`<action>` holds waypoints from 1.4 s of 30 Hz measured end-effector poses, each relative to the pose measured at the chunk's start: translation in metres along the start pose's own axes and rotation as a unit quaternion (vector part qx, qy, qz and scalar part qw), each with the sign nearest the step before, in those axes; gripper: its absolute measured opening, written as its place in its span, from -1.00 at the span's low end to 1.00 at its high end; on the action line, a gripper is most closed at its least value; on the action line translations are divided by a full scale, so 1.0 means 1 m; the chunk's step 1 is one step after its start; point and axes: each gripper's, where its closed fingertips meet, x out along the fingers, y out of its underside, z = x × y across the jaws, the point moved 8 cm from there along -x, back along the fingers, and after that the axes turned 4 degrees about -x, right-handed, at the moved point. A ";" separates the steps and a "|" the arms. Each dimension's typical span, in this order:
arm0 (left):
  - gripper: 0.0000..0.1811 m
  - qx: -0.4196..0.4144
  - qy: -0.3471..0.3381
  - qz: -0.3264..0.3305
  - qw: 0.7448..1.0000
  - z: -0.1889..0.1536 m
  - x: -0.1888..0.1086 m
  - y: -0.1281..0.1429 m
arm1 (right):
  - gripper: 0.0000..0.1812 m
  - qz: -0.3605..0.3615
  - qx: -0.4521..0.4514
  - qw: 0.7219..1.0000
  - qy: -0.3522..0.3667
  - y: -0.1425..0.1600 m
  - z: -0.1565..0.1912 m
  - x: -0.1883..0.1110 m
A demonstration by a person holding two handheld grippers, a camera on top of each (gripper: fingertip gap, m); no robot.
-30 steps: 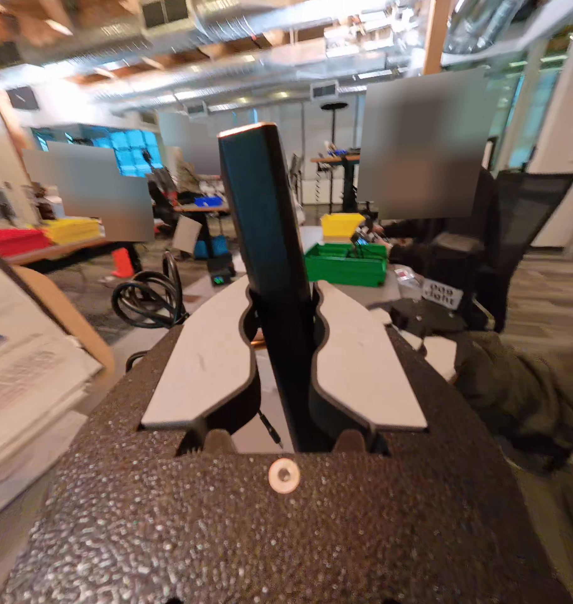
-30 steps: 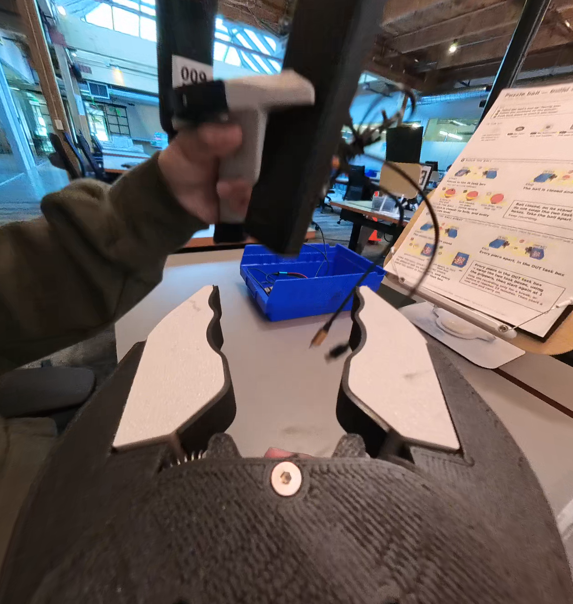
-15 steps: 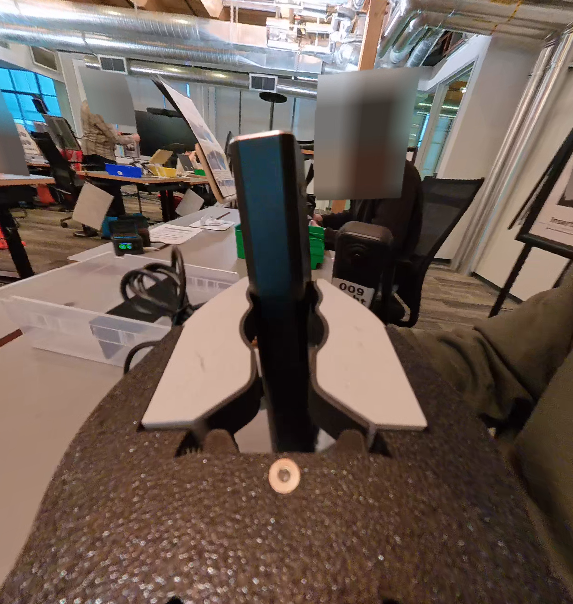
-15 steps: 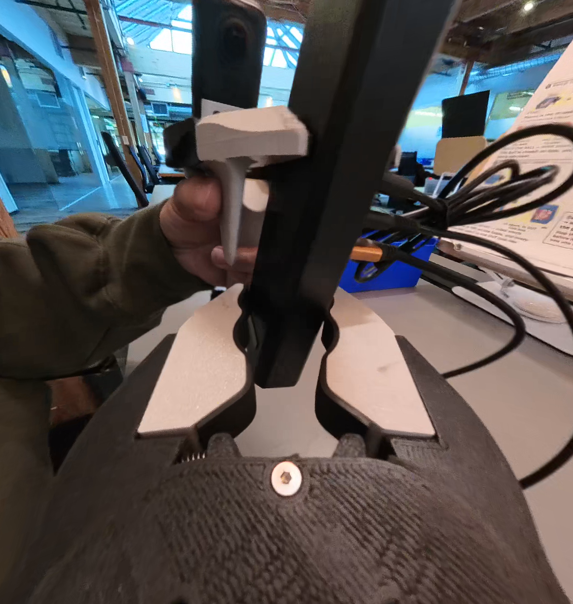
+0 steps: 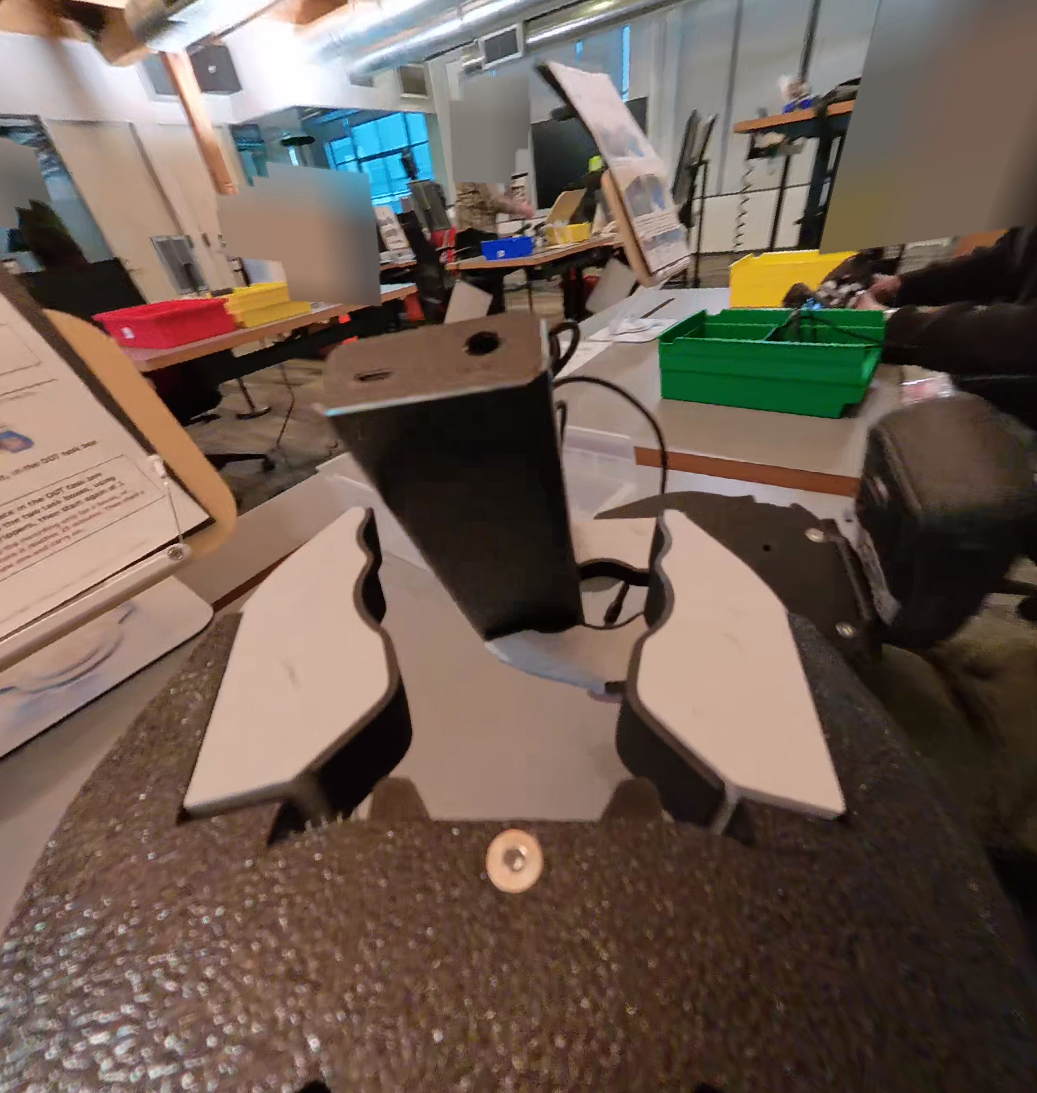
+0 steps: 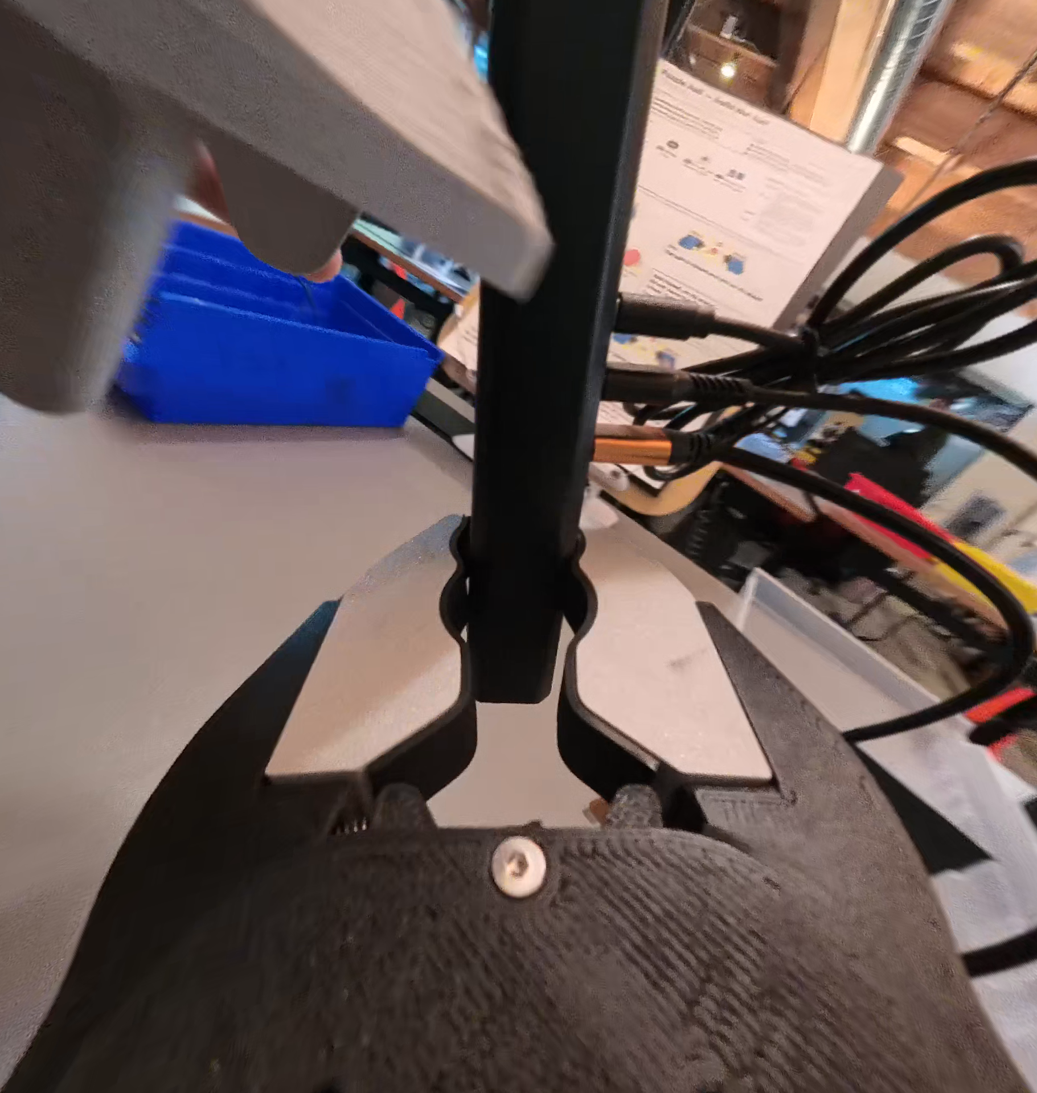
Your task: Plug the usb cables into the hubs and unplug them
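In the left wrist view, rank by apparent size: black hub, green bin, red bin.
1. black hub, though nearness to the camera inflates it
2. green bin
3. red bin, farthest off

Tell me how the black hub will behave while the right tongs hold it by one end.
The hub looks rigid, so it likely won't flex. Gripped only at its lower end by the right tongs, it may pivot. The plugged cables hanging off one side probably tug it sideways.

My left gripper has its fingers spread wide with nothing between the pads, while my right gripper is clamped tight on the black hub, fingers pointing up and forward.
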 end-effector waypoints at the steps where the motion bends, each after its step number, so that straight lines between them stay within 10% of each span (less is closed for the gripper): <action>1: -0.03 -0.005 -0.009 0.005 1.000 -0.001 0.004 0.004 | -0.69 0.003 -0.013 1.000 0.009 0.000 0.002 0.000; 6: -0.29 -0.107 -0.033 -0.042 0.993 0.016 0.007 0.025 | -0.70 -0.006 -0.067 0.997 0.037 -0.009 0.009 -0.004; 20: -0.35 -0.207 0.198 -0.149 0.946 0.044 -0.007 0.055 | -0.68 -0.057 -0.149 0.987 0.025 -0.025 0.030 -0.008; 34: -0.36 -0.169 0.234 -0.156 0.945 0.055 -0.025 0.052 | -0.07 -0.075 0.208 0.924 -0.313 -0.001 0.026 0.006; 42: -0.36 -0.165 0.272 -0.130 0.939 0.037 -0.015 0.063 | -0.34 -0.114 0.219 0.898 -0.365 0.000 0.053 0.007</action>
